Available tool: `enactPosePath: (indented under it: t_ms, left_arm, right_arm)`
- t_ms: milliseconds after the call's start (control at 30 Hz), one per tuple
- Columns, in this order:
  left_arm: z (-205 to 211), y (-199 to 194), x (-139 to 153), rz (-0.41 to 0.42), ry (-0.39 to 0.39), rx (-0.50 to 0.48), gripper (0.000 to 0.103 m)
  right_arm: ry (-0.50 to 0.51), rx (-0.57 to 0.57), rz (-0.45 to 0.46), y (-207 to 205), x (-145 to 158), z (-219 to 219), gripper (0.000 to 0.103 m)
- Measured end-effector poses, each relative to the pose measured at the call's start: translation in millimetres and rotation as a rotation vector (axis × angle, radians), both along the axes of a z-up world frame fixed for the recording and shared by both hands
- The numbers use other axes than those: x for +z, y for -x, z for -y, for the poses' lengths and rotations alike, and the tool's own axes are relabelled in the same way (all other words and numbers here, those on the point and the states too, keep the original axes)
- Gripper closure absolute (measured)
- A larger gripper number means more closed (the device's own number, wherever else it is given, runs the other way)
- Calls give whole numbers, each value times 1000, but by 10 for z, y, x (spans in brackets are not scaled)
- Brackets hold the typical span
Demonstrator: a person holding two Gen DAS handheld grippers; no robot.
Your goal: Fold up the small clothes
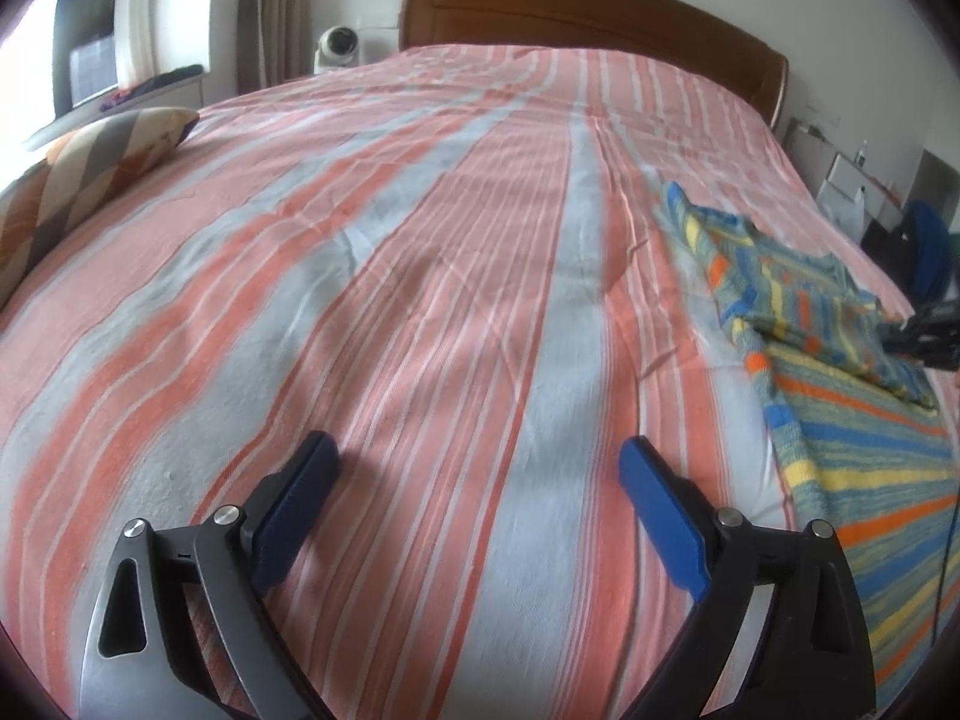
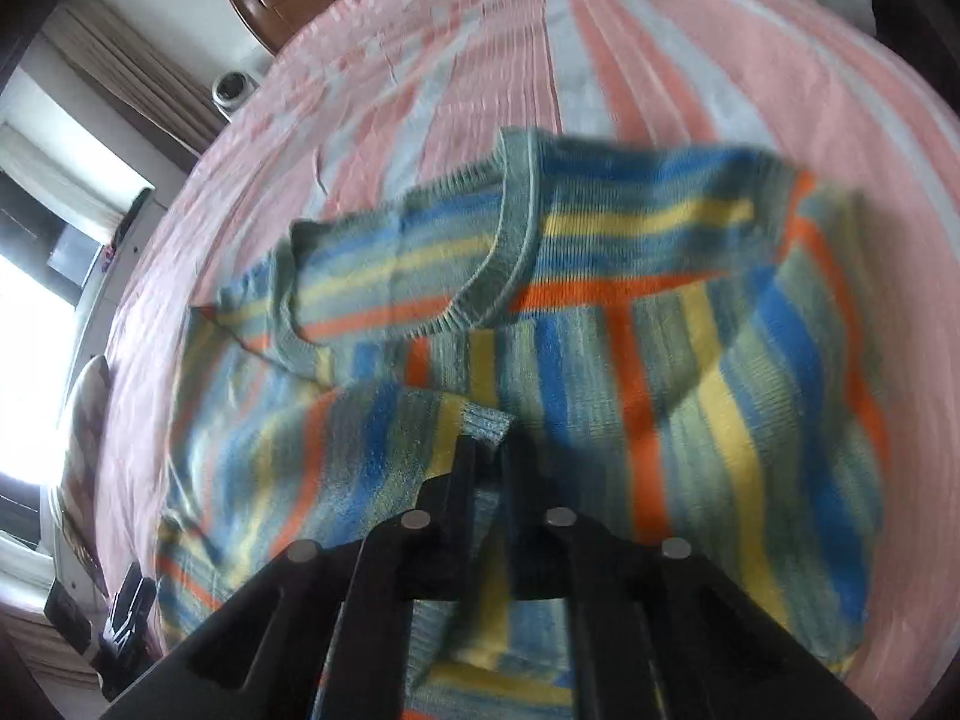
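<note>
A small knitted sweater (image 2: 690,360) with blue, yellow, orange and grey-green stripes lies on the striped bedsheet (image 2: 600,60), collar (image 2: 516,228) toward the headboard. One sleeve (image 2: 384,438) is folded across its body. My right gripper (image 2: 487,450) has its dark fingers close together, with the sleeve's ribbed cuff (image 2: 489,420) pinched between them. In the left wrist view the sweater (image 1: 810,312) lies at the right, with the right gripper (image 1: 924,336) on it at the frame edge. My left gripper (image 1: 477,447) stands open over bare sheet (image 1: 420,300), with nothing between its blue pads (image 1: 660,516).
A patterned pillow (image 1: 90,168) lies at the bed's left edge by the window. The wooden headboard (image 1: 570,6) is at the far end, with a white round device (image 1: 339,45) beside it. Boxes and a blue chair (image 1: 924,252) stand past the right edge.
</note>
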State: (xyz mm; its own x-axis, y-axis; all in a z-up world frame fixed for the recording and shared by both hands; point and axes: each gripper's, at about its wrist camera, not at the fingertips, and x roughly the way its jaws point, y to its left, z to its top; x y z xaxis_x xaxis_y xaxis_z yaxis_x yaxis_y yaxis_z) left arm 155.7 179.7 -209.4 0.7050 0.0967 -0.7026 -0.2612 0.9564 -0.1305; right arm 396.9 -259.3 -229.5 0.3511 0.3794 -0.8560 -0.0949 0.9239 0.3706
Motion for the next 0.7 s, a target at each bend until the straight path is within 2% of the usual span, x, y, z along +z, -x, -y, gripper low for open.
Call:
enactPosePath:
  t_ms: [67, 133, 200, 233, 300, 367, 400, 467, 533, 567, 600, 667, 700]
  left_arm:
    - [23, -5, 0, -2, -6, 0, 7]
    - [16, -8, -3, -4, -13, 1, 7]
    - [14, -7, -6, -6, -18, 2, 7]
    - [10, -6, -7, -7, -18, 2, 7]
    - [12, -6, -7, -7, -18, 1, 7]
    - [4, -7, -6, -10, -18, 0, 6]
    - [2, -12, -9, -11, -18, -1, 6]
    - [7, -27, -3, -23, -25, 0, 4]
    - [39, -75, 43, -64, -44, -3, 2]
    - [44, -109, 74, -81, -34, -17, 2]
    - [31, -147, 126, -85, -7, -39, 2]
    - [-9, -202, 226, -70, 5, -24, 1]
    - [-37, -232, 249, -62, 7, -9, 1]
  right_arm:
    - [18, -2, 74, 138, 206, 29, 60]
    - [4, 39, 183, 339, 491, -8, 58]
    - [-57, 145, 214, 534, 612, -120, 53]
    - [-83, 196, 177, 588, 562, -195, 51]
    - [-48, 242, 67, 615, 311, -319, 50]
    - [14, 237, -9, 623, 96, -347, 51]
    - [29, 218, 3, 677, 100, -305, 51]
    - [-1, 196, 64, 860, 310, -193, 51]
    - [-18, 187, 147, 1092, 566, -47, 46]
    - [-7, 178, 200, 1224, 705, 70, 38]
    - [19, 162, 263, 1408, 835, 226, 28]
    - [92, 112, 368, 1708, 950, 521, 20]
    - [161, 60, 420, 1913, 932, 773, 20]
